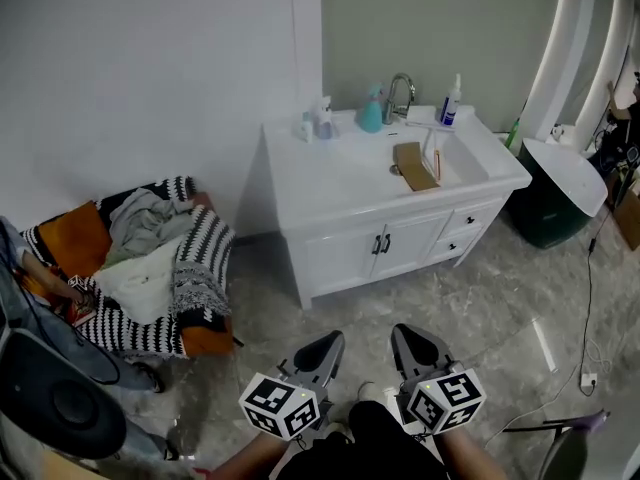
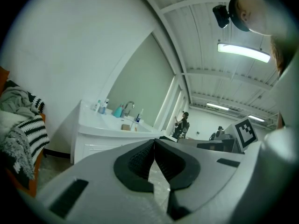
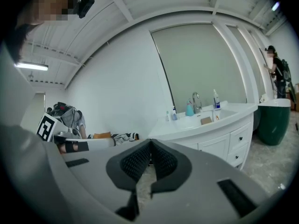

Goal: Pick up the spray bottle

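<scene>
The teal spray bottle (image 1: 371, 111) stands at the back of the white vanity top (image 1: 330, 173), just left of the faucet (image 1: 400, 93). It also shows small and far off as a teal spray bottle (image 2: 118, 111) in the left gripper view and a teal spray bottle (image 3: 189, 109) in the right gripper view. My left gripper (image 1: 325, 348) and right gripper (image 1: 412, 343) hover side by side low over the floor, well short of the vanity. In their own views the left gripper (image 2: 154, 140) and right gripper (image 3: 150, 143) have their jaws together with nothing between them.
A white bottle with a blue label (image 1: 452, 103) and small bottles (image 1: 318, 120) stand on the vanity; a brown piece (image 1: 415, 165) lies at the sink. An armchair heaped with clothes (image 1: 150, 258) sits left, a dark green bin (image 1: 555, 193) right. Cables trail across the marble floor (image 1: 590, 298).
</scene>
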The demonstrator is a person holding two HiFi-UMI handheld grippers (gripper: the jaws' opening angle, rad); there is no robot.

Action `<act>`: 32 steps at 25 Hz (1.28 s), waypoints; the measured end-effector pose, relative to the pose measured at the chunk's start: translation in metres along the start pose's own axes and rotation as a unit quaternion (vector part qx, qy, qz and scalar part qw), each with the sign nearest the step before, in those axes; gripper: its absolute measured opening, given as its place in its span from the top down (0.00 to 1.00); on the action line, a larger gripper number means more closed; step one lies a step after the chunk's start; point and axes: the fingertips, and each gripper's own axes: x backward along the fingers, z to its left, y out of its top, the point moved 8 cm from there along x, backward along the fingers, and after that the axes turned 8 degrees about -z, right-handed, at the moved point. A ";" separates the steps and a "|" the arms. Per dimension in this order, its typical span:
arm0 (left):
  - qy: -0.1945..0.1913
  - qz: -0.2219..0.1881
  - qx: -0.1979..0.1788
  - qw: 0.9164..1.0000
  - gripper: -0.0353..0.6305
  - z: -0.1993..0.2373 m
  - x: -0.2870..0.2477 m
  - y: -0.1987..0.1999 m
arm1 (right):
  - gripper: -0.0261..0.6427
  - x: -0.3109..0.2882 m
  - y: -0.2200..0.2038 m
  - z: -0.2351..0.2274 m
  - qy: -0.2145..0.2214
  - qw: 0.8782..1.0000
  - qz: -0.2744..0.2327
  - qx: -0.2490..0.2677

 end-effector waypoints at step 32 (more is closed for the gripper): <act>0.033 -0.008 -0.013 0.999 0.94 0.018 -0.207 0.004 | 0.95 -0.099 0.044 -0.183 0.039 0.999 0.003 0.000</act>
